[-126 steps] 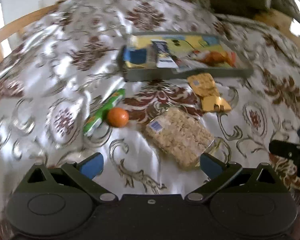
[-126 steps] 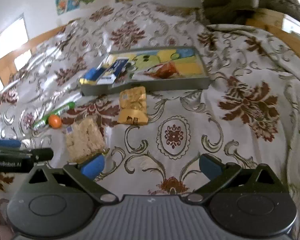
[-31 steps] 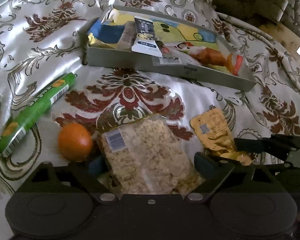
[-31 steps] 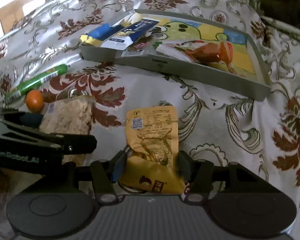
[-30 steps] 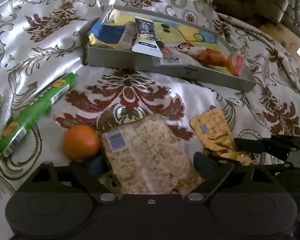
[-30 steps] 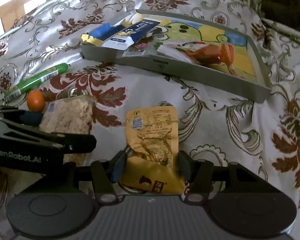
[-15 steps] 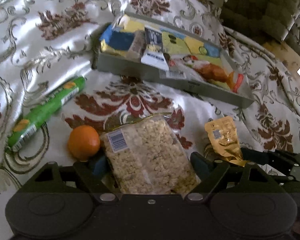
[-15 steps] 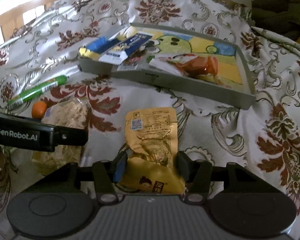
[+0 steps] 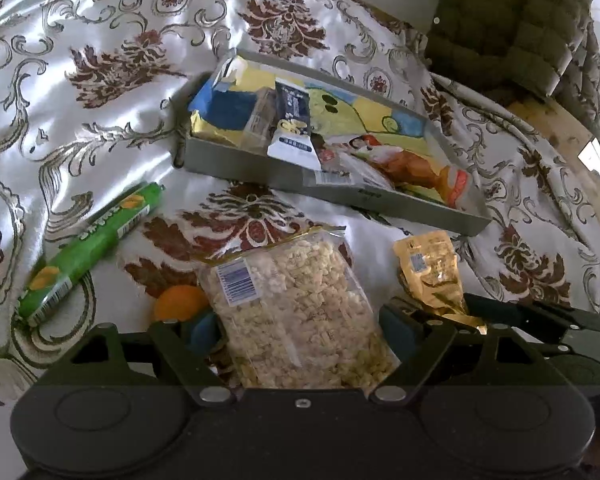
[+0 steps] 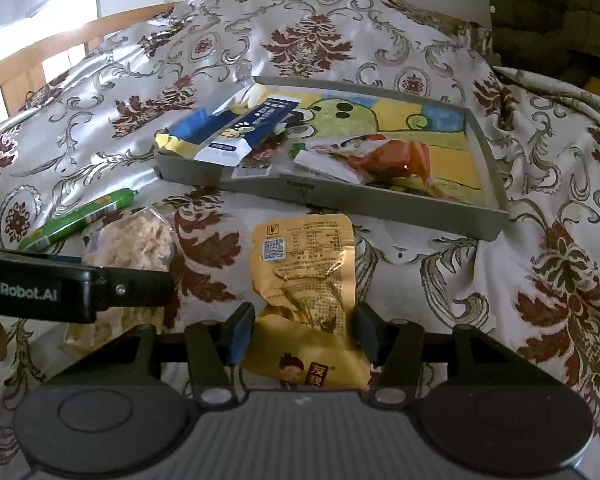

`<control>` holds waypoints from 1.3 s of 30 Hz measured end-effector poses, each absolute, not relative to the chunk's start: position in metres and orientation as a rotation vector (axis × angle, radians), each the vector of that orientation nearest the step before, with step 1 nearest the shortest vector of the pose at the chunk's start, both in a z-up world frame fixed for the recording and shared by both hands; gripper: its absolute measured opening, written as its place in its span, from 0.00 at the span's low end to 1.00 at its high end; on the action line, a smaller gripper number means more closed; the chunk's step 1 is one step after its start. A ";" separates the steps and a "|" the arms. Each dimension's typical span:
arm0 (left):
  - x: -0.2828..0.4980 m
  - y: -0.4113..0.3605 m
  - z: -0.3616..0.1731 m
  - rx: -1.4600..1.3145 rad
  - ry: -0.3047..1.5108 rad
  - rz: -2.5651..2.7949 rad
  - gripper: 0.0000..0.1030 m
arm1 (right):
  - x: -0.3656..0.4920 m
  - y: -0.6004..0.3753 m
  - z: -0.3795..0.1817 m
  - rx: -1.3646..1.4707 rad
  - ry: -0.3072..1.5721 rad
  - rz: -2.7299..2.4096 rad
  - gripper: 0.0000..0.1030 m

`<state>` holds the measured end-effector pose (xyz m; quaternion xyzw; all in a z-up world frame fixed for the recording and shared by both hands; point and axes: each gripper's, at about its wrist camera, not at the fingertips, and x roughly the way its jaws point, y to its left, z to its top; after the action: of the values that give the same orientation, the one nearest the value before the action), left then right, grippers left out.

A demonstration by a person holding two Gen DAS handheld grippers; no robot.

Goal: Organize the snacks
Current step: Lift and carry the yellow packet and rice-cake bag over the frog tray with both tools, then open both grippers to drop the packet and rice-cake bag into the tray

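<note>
My left gripper (image 9: 300, 330) is shut on a clear bag of puffed rice snack (image 9: 296, 312) and holds it off the cloth. My right gripper (image 10: 302, 330) is shut on a yellow foil snack pouch (image 10: 304, 276), also lifted. The grey tray (image 9: 260, 174) lies ahead with a blue packet, a white-blue packet and an orange-red packet inside; it also shows in the right wrist view (image 10: 380, 204). An orange (image 9: 176, 300) and a green tube of snacks (image 9: 92, 236) lie on the cloth at the left.
A patterned satin cloth (image 10: 540, 240) covers the surface. A dark quilted jacket (image 9: 512, 28) sits at the far right. The left gripper's body (image 10: 68, 284) crosses the left of the right wrist view. A wooden rail (image 10: 60, 48) runs at the far left.
Both grippers have risen with their packs and tilted toward the tray. The rice snack bag now hides part of the orange.
</note>
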<state>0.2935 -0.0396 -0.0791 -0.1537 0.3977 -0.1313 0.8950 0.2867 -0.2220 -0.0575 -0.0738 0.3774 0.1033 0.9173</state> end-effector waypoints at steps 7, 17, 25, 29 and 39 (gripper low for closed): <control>0.293 -0.034 -0.074 -0.364 0.786 -0.271 0.81 | 0.288 -0.226 -0.055 -0.122 0.756 0.210 0.57; 0.292 -0.027 -0.063 -0.410 0.706 -0.265 0.81 | 0.287 -0.229 -0.048 -0.084 0.703 0.200 0.57; 0.315 -0.021 -0.044 -0.483 0.636 -0.244 0.81 | 0.294 -0.236 -0.033 -0.006 0.573 0.197 0.57; 0.342 -0.027 -0.032 -0.518 0.568 -0.240 0.81 | 0.304 -0.240 -0.028 0.019 0.510 0.188 0.57; 0.404 -0.040 -0.042 -0.517 0.482 -0.208 0.81 | 0.351 -0.252 -0.022 0.016 0.448 0.146 0.57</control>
<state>0.4044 -0.0405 -0.0424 -0.2528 0.2357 -0.1015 0.9329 0.3507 -0.2517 -0.0222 0.0082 0.2220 0.0722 0.9723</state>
